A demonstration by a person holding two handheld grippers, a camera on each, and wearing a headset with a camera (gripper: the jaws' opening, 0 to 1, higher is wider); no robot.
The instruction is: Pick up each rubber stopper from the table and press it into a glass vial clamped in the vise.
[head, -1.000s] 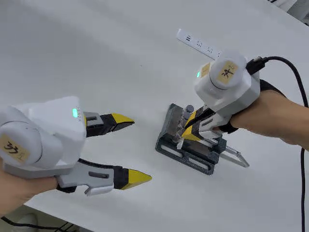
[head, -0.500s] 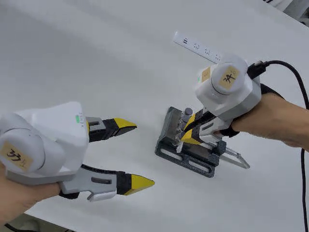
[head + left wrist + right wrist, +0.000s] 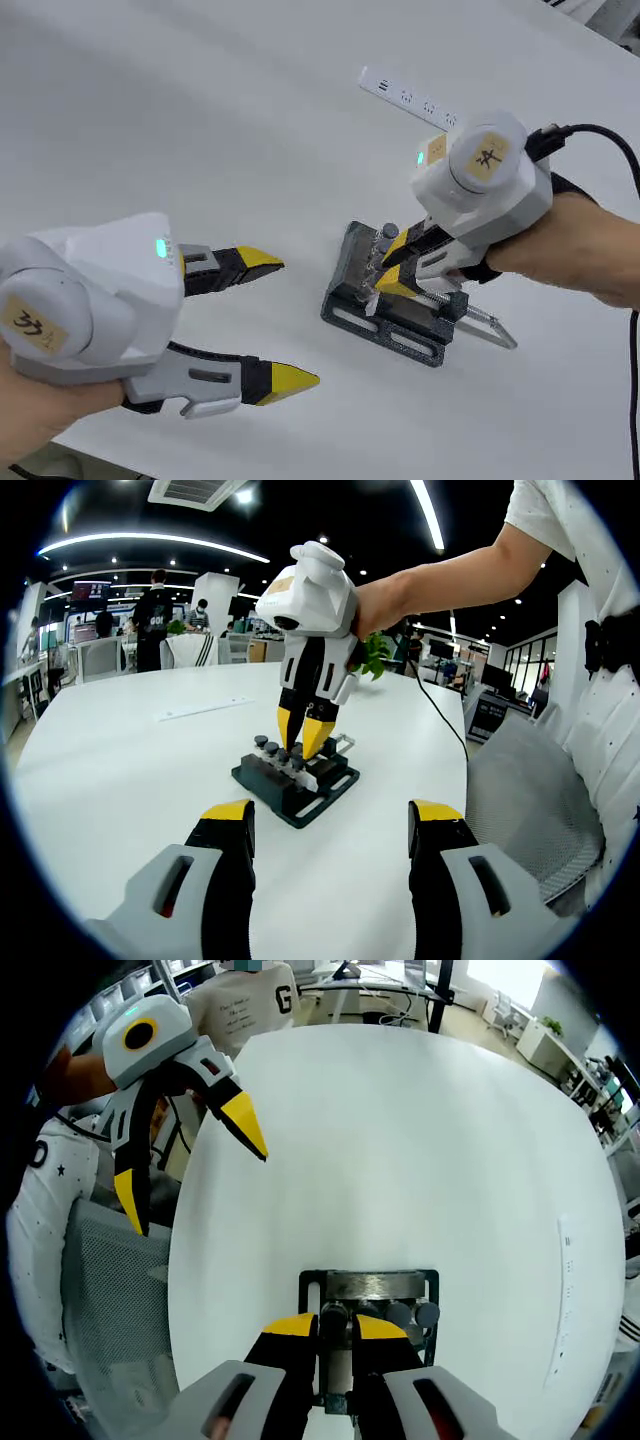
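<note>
A dark vise [image 3: 385, 318] stands on the white table and clamps a row of glass vials [image 3: 280, 760] with grey rubber stoppers [image 3: 414, 1313] on top. My right gripper [image 3: 388, 268] points down onto the row. Its jaws stand nearly together around one grey stopper [image 3: 333, 1314], which sits on a vial. The vise [image 3: 369, 1283] lies just ahead of the right gripper [image 3: 335, 1328]. My left gripper [image 3: 287, 320] hovers open and holds nothing, left of the vise. From the left gripper [image 3: 332, 815], the right gripper [image 3: 303, 732] is seen standing over the vise [image 3: 296, 783].
A white power strip [image 3: 408, 97] lies on the table beyond the vise. A black cable [image 3: 612, 152] trails from the right gripper. A grey mesh chair [image 3: 530, 790] stands by the table's edge, and people are in the room behind.
The right gripper has stayed on the vials, its body drifting slightly to the right. The left gripper remains open in almost the same place.
</note>
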